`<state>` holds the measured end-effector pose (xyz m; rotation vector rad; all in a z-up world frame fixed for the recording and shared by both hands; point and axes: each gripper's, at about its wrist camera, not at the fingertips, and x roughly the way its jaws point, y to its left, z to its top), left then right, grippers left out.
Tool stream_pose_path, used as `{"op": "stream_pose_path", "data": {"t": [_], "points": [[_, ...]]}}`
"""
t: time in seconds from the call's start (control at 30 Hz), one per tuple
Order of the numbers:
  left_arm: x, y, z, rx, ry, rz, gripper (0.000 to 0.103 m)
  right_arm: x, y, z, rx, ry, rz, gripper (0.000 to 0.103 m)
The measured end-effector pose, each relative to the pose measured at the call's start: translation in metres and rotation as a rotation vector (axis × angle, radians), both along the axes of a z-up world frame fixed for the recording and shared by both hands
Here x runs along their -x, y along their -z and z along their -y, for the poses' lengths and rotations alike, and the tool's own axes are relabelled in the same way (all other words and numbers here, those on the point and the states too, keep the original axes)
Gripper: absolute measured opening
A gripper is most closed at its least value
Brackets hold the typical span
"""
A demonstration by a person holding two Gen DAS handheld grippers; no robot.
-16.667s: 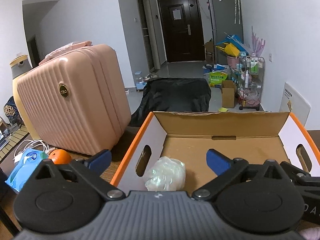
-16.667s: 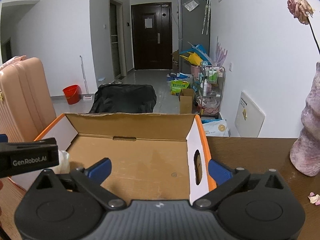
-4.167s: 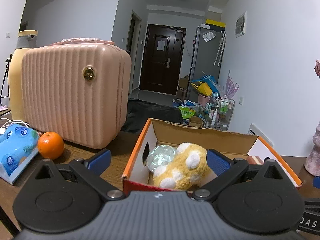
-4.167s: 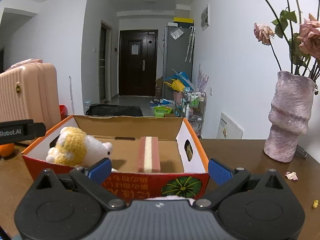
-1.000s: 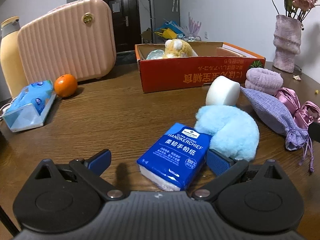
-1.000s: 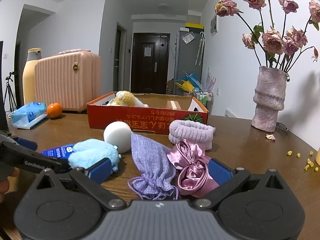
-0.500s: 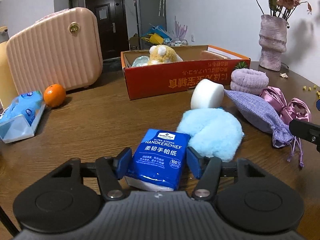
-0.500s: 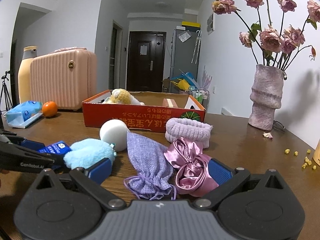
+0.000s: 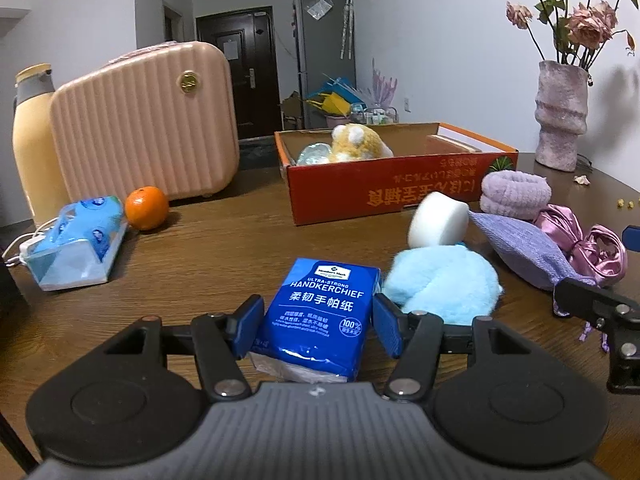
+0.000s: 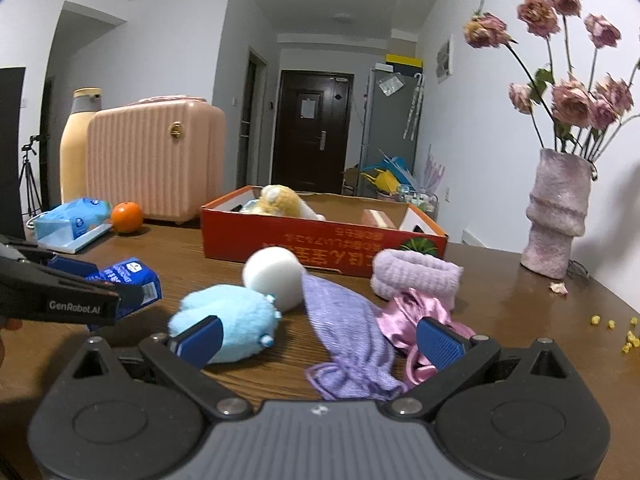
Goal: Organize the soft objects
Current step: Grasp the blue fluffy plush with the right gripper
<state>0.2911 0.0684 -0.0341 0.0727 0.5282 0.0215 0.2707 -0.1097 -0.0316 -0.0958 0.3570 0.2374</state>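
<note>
My left gripper (image 9: 318, 326) is shut on a blue handkerchief tissue pack (image 9: 322, 312), its pads pressing both sides; the pack (image 10: 128, 286) hangs just above the table in the right wrist view. My right gripper (image 10: 316, 338) stands open over a purple drawstring pouch (image 10: 346, 338), with a light blue plush (image 10: 226, 326) by its left finger and a pink satin scrunchie (image 10: 412, 318) by its right. A white sponge (image 9: 438, 220) and a lilac towel roll (image 9: 514, 194) lie before the orange cardboard box (image 9: 400, 192), which holds a yellow plush (image 9: 358, 142).
A pink suitcase (image 9: 144, 120) and a yellow bottle (image 9: 28, 140) stand at the back left, with an orange (image 9: 146, 208) and a blue wipes pack (image 9: 76, 236) in front. A pink vase (image 10: 558, 210) with dried roses stands at the right. Yellow crumbs (image 10: 616, 328) dot the table.
My left gripper's jaws closed from wide open onto the tissue pack, then lifted it slightly. My right gripper drifted a little over the pouch and stayed open.
</note>
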Motion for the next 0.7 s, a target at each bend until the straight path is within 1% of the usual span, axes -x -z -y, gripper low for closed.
{"op": "stream_pose_path", "data": {"t": [0.23, 0.5, 0.7], "points": [[0.008, -0.006, -0.017, 0.007, -0.027, 0.027, 0.060, -0.006, 0.001, -0.024, 0.009, -0.053, -0.013, 0.103], [0.010, -0.009, -0.035, 0.008, -0.056, 0.041, 0.060, -0.022, 0.004, -0.056, 0.037, -0.094, -0.054, 0.103], [0.010, -0.010, -0.047, 0.008, -0.079, 0.048, 0.060, -0.044, 0.008, -0.069, 0.022, -0.101, -0.126, 0.103]]}}
